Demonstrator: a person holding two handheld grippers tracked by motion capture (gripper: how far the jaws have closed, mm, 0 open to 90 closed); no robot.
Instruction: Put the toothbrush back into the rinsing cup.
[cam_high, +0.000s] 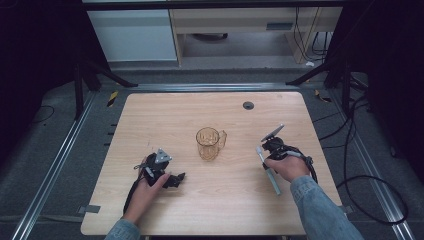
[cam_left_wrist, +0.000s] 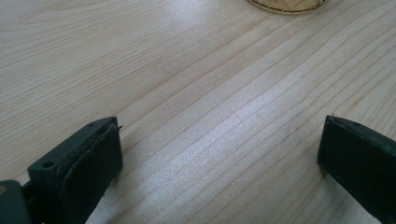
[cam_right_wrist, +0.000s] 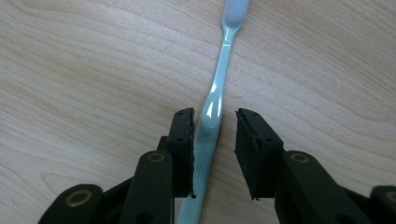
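Note:
A pale blue toothbrush (cam_high: 270, 175) lies flat on the wooden table (cam_high: 165, 110), right of centre, bristle end towards the far side. In the right gripper view its handle (cam_right_wrist: 223, 60) runs between the jaws of my right gripper (cam_right_wrist: 215, 140). The left pad touches the handle and a narrow gap shows at the right pad, so the jaws stand open around it. An amber see-through mug (cam_high: 210, 143) stands upright at the table's middle. My left gripper (cam_high: 178, 179) rests low at the front left, wide open (cam_left_wrist: 219, 149) over bare wood, and the mug's base (cam_left_wrist: 287, 4) shows ahead of it.
A dark round grommet (cam_high: 248, 105) sits in the table near its far edge. Black cables (cam_high: 350, 185) trail off the right side onto the floor. Black frame legs (cam_high: 80, 85) stand beyond the far corners.

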